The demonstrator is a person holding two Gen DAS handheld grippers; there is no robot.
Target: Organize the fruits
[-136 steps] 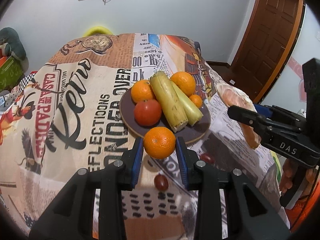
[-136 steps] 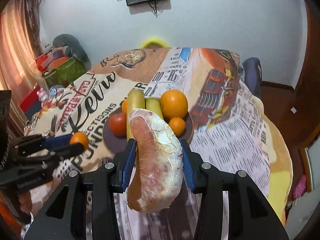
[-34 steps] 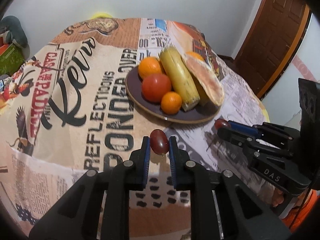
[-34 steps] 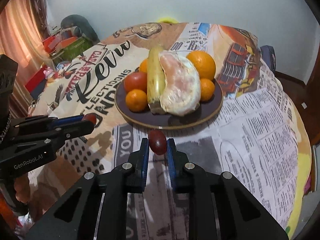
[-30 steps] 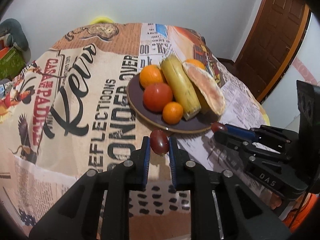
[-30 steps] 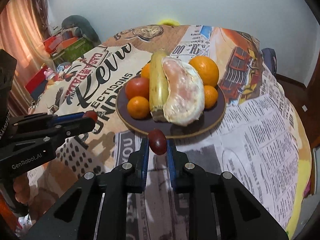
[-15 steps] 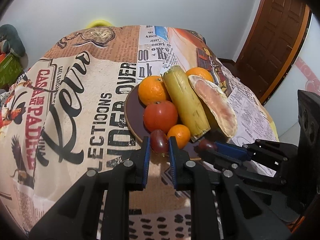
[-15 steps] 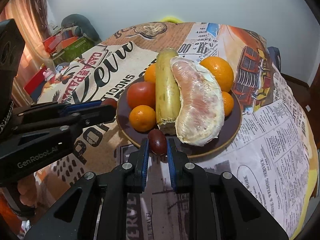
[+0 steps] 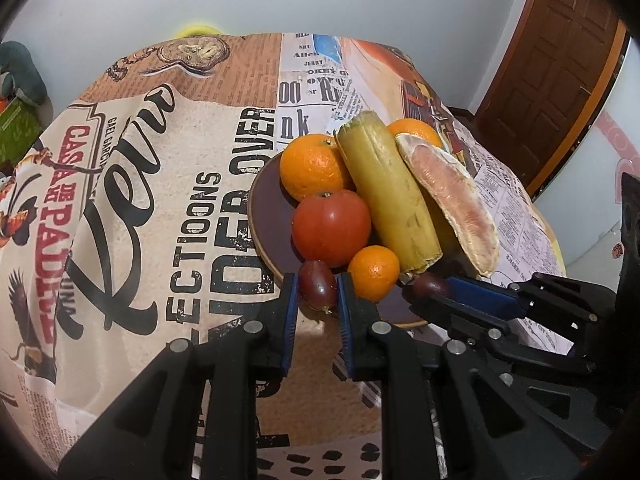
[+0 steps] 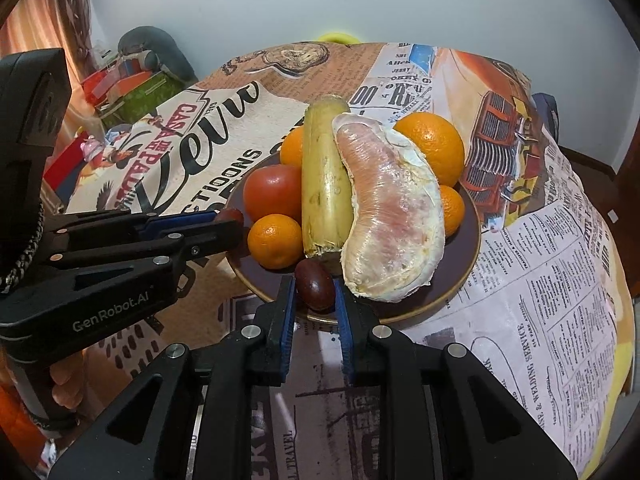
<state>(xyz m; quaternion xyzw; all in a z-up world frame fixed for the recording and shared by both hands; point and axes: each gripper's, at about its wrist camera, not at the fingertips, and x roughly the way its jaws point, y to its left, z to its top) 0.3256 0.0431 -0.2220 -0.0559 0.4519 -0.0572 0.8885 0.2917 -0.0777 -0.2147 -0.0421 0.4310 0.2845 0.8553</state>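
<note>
Left gripper (image 9: 318, 294) clamped on a dark red grape (image 9: 317, 285) at the plate's (image 9: 269, 204) near rim. Right gripper (image 10: 315, 294) opening, second grape (image 10: 314, 284) between its jaws, over the plate edge beside the pomelo wedge (image 10: 390, 208)

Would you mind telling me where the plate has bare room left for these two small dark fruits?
Bare plate shows along the near-right rim beside the pomelo wedge, and at the left edge by the tomato and large orange. The centre is crowded.
</note>
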